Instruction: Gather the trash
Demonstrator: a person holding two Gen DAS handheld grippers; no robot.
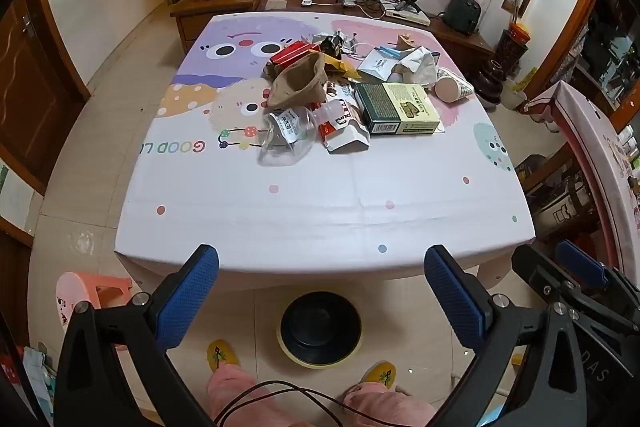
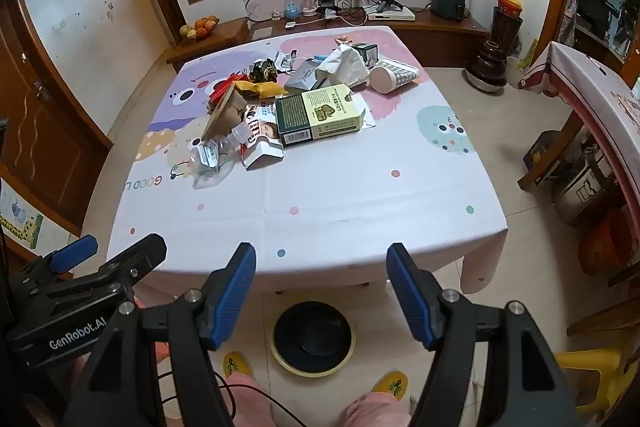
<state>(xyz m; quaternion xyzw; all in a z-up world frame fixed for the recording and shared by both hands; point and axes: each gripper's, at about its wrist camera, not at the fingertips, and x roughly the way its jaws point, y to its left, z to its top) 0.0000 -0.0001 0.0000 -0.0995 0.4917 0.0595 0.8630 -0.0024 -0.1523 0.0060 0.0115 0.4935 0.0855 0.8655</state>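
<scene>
The bench [image 1: 320, 211], covered by a white cartoon-printed cloth, fills the centre of both frames. The trash lies heaped on its upper centre. A black round bin with a yellow rim [image 1: 319, 334] stands on the tiled floor under the near bench edge, at lower centre. In the heap, a green and cream cardboard box [image 1: 396, 107] lies flat at the right, touching a white torn snack packet [image 1: 345, 131] to its left. A brown open paper bag [image 1: 298, 83] lies above a clear crushed plastic bottle [image 1: 286, 135]. A checked paper cup [image 2: 392, 75] lies on its side at the heap's upper right. The left gripper [image 1: 320, 291] and the right gripper [image 2: 320, 291] both hang before the near bench edge, jaws apart and empty.
</scene>
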